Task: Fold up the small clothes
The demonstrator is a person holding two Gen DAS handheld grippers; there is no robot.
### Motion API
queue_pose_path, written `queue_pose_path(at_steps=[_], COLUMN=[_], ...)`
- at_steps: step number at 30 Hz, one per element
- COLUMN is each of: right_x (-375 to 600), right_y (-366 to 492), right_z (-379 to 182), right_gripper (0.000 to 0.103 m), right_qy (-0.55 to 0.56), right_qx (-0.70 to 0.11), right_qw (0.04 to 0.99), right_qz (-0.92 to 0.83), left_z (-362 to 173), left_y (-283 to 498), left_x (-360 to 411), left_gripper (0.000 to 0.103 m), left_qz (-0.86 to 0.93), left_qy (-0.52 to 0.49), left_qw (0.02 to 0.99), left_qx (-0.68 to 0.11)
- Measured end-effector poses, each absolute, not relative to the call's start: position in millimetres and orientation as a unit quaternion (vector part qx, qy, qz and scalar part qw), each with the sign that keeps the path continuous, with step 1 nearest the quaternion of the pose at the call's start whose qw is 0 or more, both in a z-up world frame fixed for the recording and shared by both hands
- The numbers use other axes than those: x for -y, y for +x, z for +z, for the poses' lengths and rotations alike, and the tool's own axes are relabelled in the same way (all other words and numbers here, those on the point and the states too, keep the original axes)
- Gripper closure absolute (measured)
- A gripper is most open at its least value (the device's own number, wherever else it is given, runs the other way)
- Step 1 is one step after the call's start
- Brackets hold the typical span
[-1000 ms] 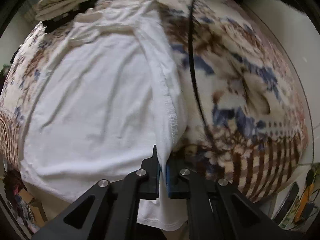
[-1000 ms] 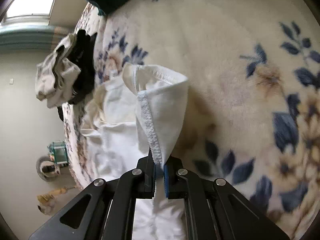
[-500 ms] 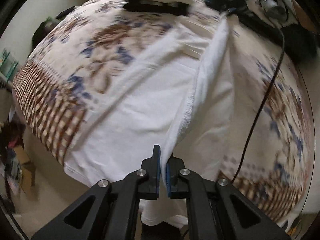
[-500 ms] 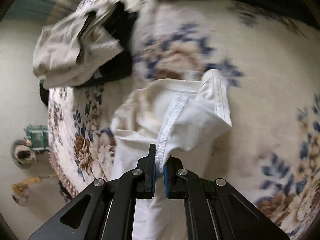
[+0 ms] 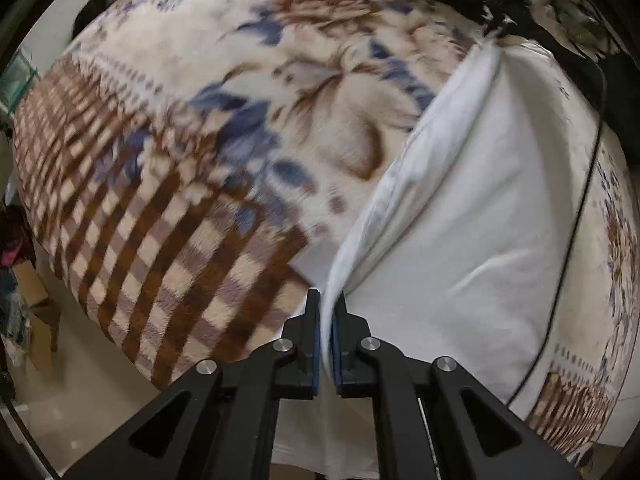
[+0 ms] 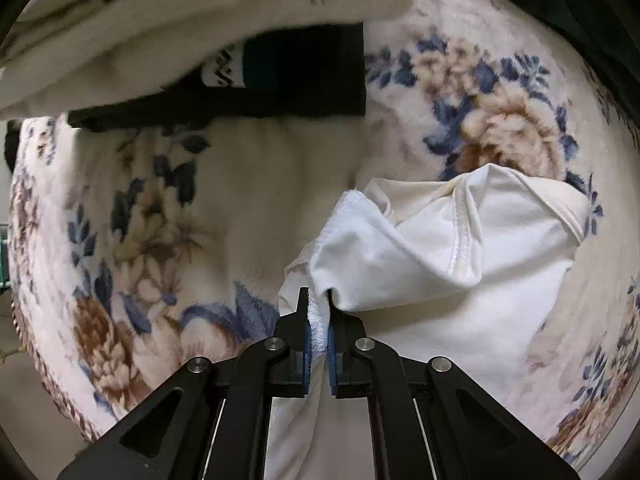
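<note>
White garment: thin, soft, light cotton knit; judged floppy, prone to sag and crease, best held by stitched hems and corners. Lay partly folded on floral blanket covering bed, occupying right half of left view.

Left tool: nearly shut, pinching lifted edge at lower centre, pointing along fold.

Right tool: clamped on stitched hem, fabric bunching right of centre. Folded clothes stack at upper left.

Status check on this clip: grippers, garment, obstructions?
Left hand-held gripper shut on white garment edge. Right hand-held gripper shut on its hem. Folded clothes stack close ahead.
</note>
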State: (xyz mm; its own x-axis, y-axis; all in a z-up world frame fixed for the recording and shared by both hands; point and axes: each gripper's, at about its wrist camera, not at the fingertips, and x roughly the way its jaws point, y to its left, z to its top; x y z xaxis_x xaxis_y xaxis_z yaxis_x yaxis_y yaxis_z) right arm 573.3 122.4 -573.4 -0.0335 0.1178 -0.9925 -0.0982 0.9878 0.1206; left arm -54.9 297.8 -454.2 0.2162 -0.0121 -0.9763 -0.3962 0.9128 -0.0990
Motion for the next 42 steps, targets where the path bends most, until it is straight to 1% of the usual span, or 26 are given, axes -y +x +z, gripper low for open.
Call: queue_pose_path(at_steps=[3, 4, 5, 6, 7, 8, 10, 12, 15, 18, 22, 27, 32, 35, 38, 40, 42], right_x=[-124, -125, -126, -127, -123, -119, -111, -101, -73, -33, 25, 76, 78, 69, 61, 59, 64], right_y=[577, 578, 579, 578, 577, 573, 558, 537, 496, 455, 417, 439, 504, 551, 583, 599, 609], right_z=[-583, -583, -580, -577, -568, -557, -529, -508, -487, -477, -478, -498, -519, -540, -564, -579, -586], right_gripper=[0.095, 0.093, 0.079, 0.052, 0.035, 0.013, 0.011, 0.011, 0.011, 0.011, 0.011, 0.011, 0.012, 0.012, 0.012, 0.016, 0.018], right_qy=[0.012, 0.009, 0.012, 0.021, 0.039, 0.061, 0.086, 0.077, 0.083, 0.086, 0.077, 0.123, 0.155, 0.161, 0.173, 0.164, 0.144], right_qx=[-0.730, -0.734, -0.737, -0.737, -0.731, -0.723, -0.703, -0.690, -0.689, -0.692, -0.695, -0.685, -0.653, -0.654, -0.663, -0.669, -0.666], right_qw=[0.680, 0.675, 0.670, 0.668, 0.670, 0.675, 0.683, 0.693, 0.690, 0.693, 0.703, 0.711, 0.733, 0.729, 0.717, 0.716, 0.726], right_qz=[0.072, 0.079, 0.092, 0.104, 0.119, 0.137, 0.179, 0.193, 0.205, 0.182, 0.129, 0.097, 0.112, 0.122, 0.126, 0.115, 0.090], left_z=[-458, -455, -453, -449, -444, -440, -434, -436, -440, -435, -416, -403, -395, -393, -404, -421, -441], left_y=[-65, -72, -79, -87, -99, -109, -128, -140, -141, -129, -85, -1, 125, 207, 286, 337, 372], left_x=[-321, -332, -341, -352, -364, -371, -385, -392, -383, -369, -350, -323, -294, -269, -244, -230, -223], left_gripper=[0.094, 0.092, 0.082, 0.064, 0.061, 0.061, 0.060, 0.060, 0.060, 0.060, 0.060, 0.060, 0.060, 0.060, 0.060, 0.060, 0.060], left_qz=[0.129, 0.133, 0.143, 0.158, 0.173, 0.182, 0.201, 0.198, 0.195, 0.185, 0.150, 0.094, 0.038, 0.003, -0.015, -0.014, 0.000], left_qy=[-0.221, -0.251, -0.270, -0.292, -0.314, -0.331, -0.358, -0.383, -0.389, -0.361, -0.310, -0.265, -0.237, -0.214, -0.195, -0.178, -0.147], left_qw=[0.747, 0.742, 0.737, 0.731, 0.726, 0.725, 0.719, 0.708, 0.699, 0.706, 0.736, 0.771, 0.794, 0.803, 0.809, 0.809, 0.804], left_qx=[-0.614, -0.607, -0.603, -0.597, -0.587, -0.576, -0.561, -0.559, -0.568, -0.580, -0.582, -0.572, -0.559, -0.556, -0.554, -0.561, -0.576])
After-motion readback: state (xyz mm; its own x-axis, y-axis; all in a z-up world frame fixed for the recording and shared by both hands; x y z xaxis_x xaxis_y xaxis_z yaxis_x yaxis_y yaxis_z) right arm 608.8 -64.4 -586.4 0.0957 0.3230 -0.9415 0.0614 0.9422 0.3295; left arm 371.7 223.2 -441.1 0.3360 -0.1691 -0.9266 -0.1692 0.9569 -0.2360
